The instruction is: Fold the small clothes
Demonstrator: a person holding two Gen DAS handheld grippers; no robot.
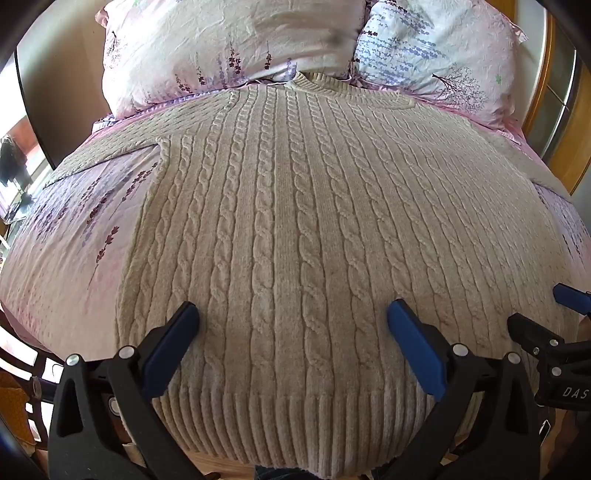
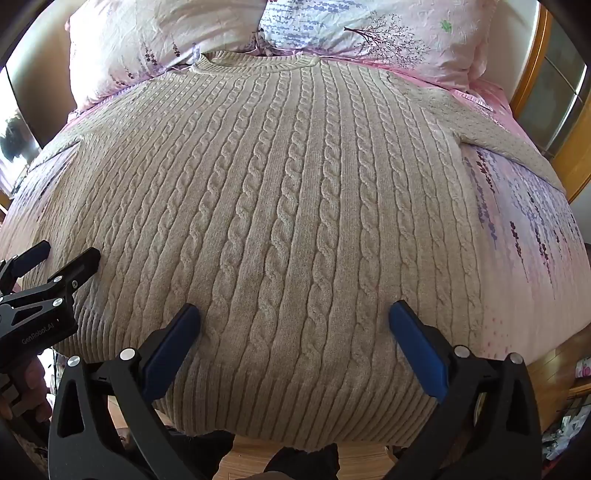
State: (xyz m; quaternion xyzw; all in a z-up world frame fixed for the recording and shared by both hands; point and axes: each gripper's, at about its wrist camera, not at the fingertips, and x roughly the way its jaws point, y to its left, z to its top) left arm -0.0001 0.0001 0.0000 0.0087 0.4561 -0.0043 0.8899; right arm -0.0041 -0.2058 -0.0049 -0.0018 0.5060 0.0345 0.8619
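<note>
A beige cable-knit sweater [image 1: 295,221] lies flat and spread on the bed, collar far, ribbed hem [image 1: 295,424] near me. It also fills the right wrist view [image 2: 277,221]. My left gripper [image 1: 293,314] is open and empty, hovering over the hem's left half. My right gripper [image 2: 294,315] is open and empty over the hem's right half. The right gripper shows at the right edge of the left wrist view [image 1: 543,310]. The left gripper shows at the left edge of the right wrist view [image 2: 68,254]. The left sleeve [image 1: 110,151] and the right sleeve [image 2: 509,144] stretch out sideways.
The bed has a pink floral sheet [image 1: 74,229]. Two floral pillows [image 1: 221,40] [image 2: 369,33] lie beyond the collar. A wooden floor [image 2: 554,365] lies below the near bed edge. A wooden frame [image 2: 576,129] stands at the right.
</note>
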